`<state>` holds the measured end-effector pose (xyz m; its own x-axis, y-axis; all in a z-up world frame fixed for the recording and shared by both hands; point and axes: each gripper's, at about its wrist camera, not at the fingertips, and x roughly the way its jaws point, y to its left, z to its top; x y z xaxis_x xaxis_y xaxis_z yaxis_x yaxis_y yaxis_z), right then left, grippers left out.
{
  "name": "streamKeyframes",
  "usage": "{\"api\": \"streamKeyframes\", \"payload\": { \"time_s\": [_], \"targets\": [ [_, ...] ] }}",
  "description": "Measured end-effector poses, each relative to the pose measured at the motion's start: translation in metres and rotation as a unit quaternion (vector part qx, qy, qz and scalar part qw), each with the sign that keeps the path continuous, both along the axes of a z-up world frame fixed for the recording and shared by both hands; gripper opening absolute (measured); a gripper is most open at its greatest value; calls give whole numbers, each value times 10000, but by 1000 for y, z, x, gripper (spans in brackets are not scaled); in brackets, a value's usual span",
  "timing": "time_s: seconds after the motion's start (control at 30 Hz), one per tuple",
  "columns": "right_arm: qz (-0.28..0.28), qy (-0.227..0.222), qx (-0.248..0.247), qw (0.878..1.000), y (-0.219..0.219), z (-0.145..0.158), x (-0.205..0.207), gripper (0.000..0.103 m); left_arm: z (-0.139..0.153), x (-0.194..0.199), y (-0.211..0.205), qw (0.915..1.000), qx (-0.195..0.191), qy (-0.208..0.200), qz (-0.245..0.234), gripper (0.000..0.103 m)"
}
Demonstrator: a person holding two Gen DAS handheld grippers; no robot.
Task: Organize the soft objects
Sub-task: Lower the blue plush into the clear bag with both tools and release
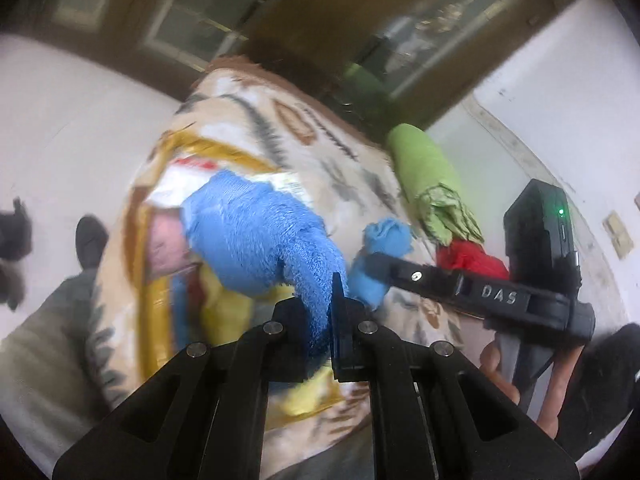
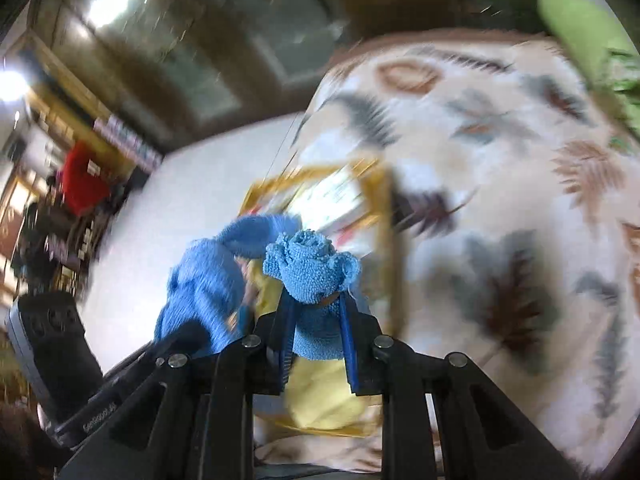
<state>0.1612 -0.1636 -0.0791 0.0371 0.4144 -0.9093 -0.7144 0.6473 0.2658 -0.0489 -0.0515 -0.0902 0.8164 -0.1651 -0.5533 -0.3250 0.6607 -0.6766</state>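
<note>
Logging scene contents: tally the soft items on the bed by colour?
Blue: 1, the blue towel, clamped at one end by the left gripper and at the other by the right gripper
Green: 1, the green cloth roll
Red: 1, the red cloth
Yellow: 1, the yellow cloth under the towel
Total: 4, all over the patterned blanket

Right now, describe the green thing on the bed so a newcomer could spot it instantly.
Start at the bed covered by the cream leaf-patterned blanket. Along its far right edge, by the white wall, lies a lime-green cloth roll, its near end gathered into a striped, leafy-looking frill. It is the only green item: the fluffy blue towel sits mid-bed, and the red cloth lies just below the roll's frilled end.
</note>
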Motion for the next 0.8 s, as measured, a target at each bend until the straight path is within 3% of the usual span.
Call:
{"api": "streamKeyframes", "payload": {
  "time_s": [0.1,0.17,0.33,0.4,0.47,0.53,0.6,0.63,0.67,0.73,0.8],
  "targets": [
    [121,190,13,9997,6,-27,-16,21,-26,-8,6,9998,-74,189,-42,6],
    [105,88,-321,9994,13,-46,-20,21,-43,-6,8,9990,-223,366,-128,6],
    [-12,23,-240,9997,15,-48,-14,25,-57,5,0,9973,-447,450,-369,7],
    [-208,75,-76,9997,9,-48,-4,27,-64,11,-4,9951,-466,712,-496,7],
    [-394,115,173,9990,4,-42,0,33,-70,15,-9,9928,-387,981,-572,9],
    [-510,94,431,9977,-2,-34,1,49,-68,13,-11,9933,-281,980,-547,11],
    [-545,-17,639,9965,-6,-24,-2,53,-62,9,-15,9945,-68,927,-485,31],
    [-567,-101,826,9949,-10,-15,-5,54,-60,5,-18,9949,-1,890,-473,48],
    [-593,-168,966,9934,-13,-9,-7,55,-56,0,-22,9959,86,778,-455,56],
    [-634,-256,1214,9902,-19,-1,-12,61,-49,-8,-31,9967,257,581,-501,62],
    [-675,-460,1375,9871,-27,4,-17,65,-44,-19,-41,9969,366,452,-522,63]
  ]
}}
